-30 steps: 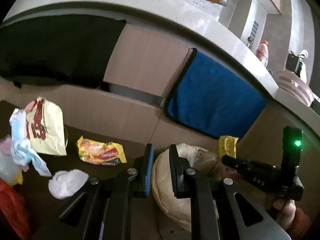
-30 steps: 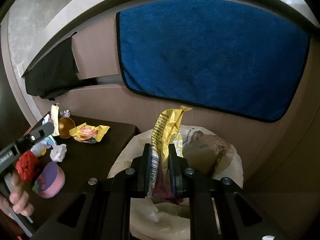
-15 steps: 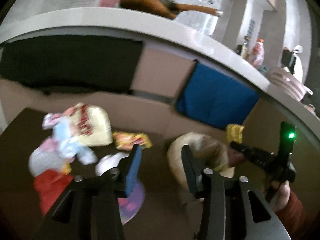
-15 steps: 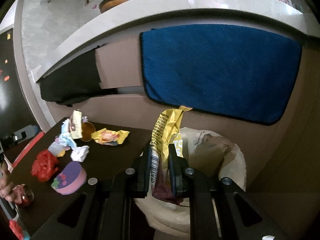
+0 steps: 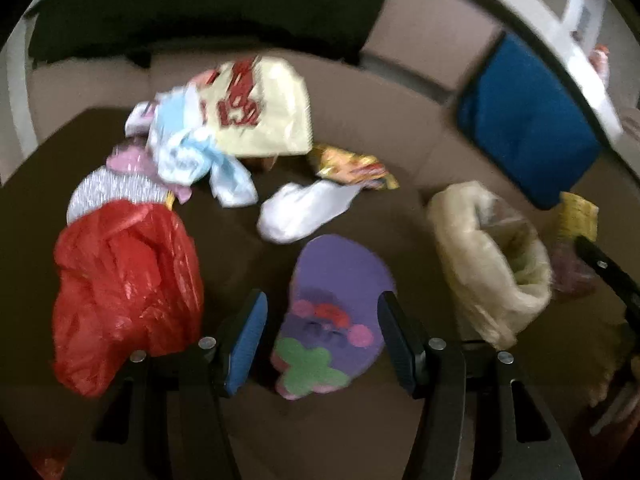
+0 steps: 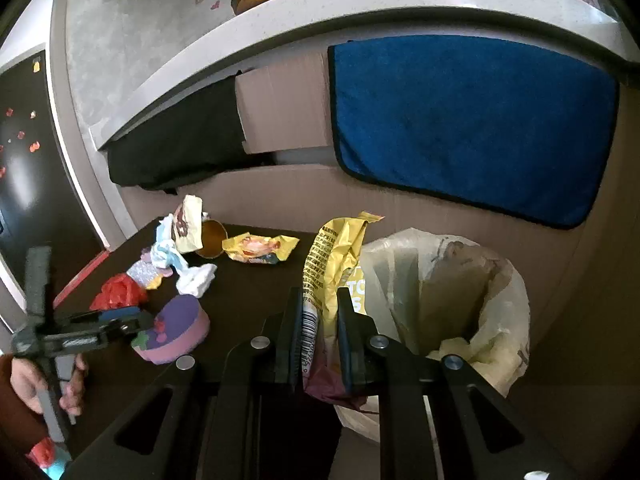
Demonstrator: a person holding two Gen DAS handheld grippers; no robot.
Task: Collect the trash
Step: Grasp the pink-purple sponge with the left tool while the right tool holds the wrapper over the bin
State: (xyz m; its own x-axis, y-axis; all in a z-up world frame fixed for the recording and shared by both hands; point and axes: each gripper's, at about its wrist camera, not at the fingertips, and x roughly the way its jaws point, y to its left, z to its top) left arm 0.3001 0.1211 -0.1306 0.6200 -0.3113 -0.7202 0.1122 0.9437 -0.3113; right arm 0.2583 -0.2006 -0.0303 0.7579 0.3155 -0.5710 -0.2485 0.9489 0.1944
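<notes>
Trash lies scattered over the dark brown table, and the landmark for you is the bin lined with a pale translucent plastic bag at the table's edge. Your right gripper is clamped on a crumpled yellow snack wrapper, pads pressing both sides, and it holds the wrapper just beside the bin's near rim, probably so it can drop straight into the open mouth.

Your left gripper has just been opening its jaws; they now stand wide on either side of a round purple foam box with flower shapes on its lid, without pressing on it (the picture is blurred, so contact I cannot confirm). This box sits on the table, on the side of the bin where the other trash is.

Beyond it from the bin lies a crumpled red plastic bag, very near the left jaw, so closing may catch it. A white tissue wad lies further back. Between box and bin the table is bare, which gives room to carry the box across.
</notes>
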